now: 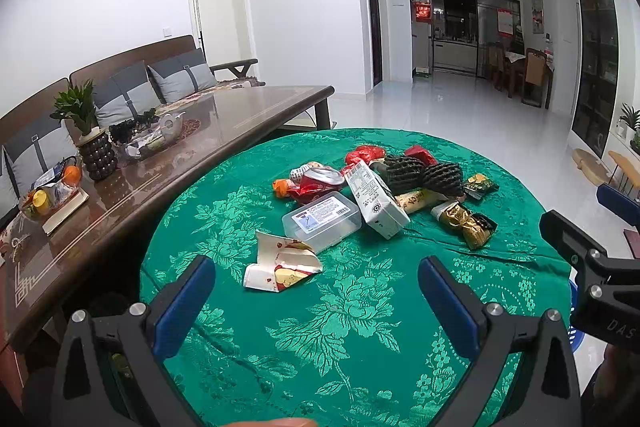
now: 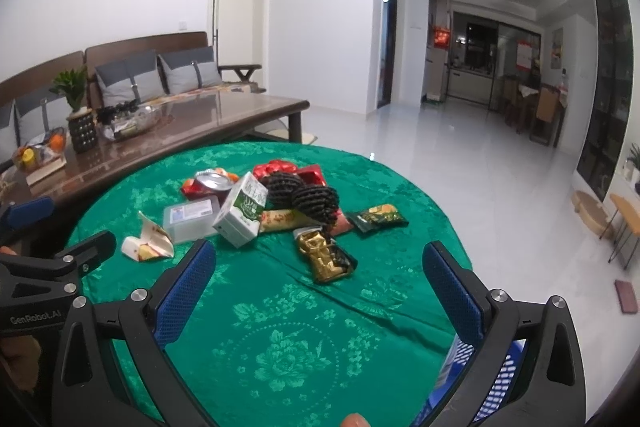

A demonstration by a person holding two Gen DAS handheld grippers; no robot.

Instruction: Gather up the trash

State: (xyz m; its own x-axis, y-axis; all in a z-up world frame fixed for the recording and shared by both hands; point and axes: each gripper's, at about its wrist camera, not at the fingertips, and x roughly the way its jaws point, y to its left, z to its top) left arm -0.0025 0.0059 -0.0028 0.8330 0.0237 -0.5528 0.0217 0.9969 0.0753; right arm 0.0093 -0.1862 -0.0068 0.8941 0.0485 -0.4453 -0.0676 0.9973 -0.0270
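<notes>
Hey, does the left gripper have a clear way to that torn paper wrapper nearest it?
Probably yes. The left gripper is open, the wrapper lies just ahead, nothing between them, and only the clear box sits behind it.

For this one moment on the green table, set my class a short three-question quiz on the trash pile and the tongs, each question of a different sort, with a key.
1. True or false: the left tongs are shut on the torn paper wrapper.
2. Which lies nearest the right tongs? A the gold wrapper; B the crushed red can; C the clear plastic box.
3. Fill the gap: the milk carton leans against the clear plastic ____.

Key: 1 false, both tongs are open and empty. 2 A. 3 box.
</notes>
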